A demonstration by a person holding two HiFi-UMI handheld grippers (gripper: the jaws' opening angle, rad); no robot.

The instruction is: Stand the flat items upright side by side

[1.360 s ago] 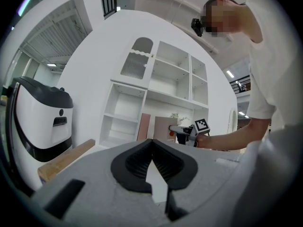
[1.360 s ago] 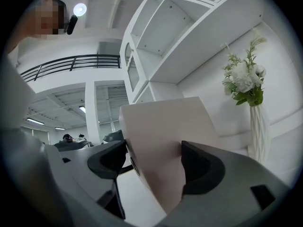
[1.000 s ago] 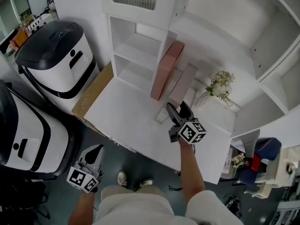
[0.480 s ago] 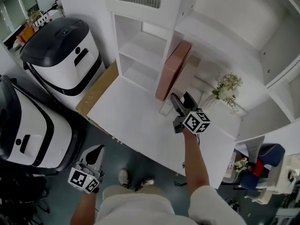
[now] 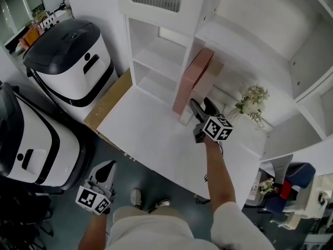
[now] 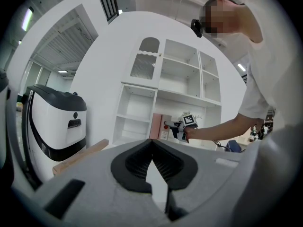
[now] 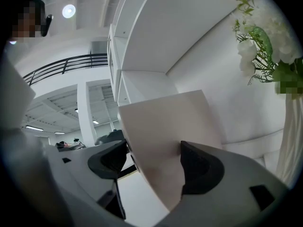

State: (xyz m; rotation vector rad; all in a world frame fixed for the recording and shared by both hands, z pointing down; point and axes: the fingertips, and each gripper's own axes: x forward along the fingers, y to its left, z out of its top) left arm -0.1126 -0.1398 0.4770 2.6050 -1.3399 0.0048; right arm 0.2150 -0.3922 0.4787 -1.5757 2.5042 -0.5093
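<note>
A pink flat box point(image 5: 193, 79) stands upright on the white table point(image 5: 140, 134), against the shelf unit's divider. Just to its right a beige flat box point(image 5: 215, 68) stands nearly upright and close against it. My right gripper point(image 5: 200, 108) is shut on that box's near lower edge; in the right gripper view the beige box point(image 7: 165, 126) fills the gap between both pads. My left gripper point(image 5: 104, 172) hangs low beside the person's leg, off the table, its jaws shut and empty point(image 6: 151, 143). From there the pink box point(image 6: 156, 126) shows far off.
A white shelf unit point(image 5: 156, 61) rises behind the table. An artificial flower bunch point(image 5: 250, 100) stands right of the boxes. A wooden board point(image 5: 106, 100) lies along the table's left edge. Two black-and-white machines point(image 5: 67, 61) point(image 5: 31, 145) stand on the floor at the left.
The beige box has gone from leaning apart to nearly upright against the pink box, carried left and forward by my right gripper. The left gripper has stayed put.
</note>
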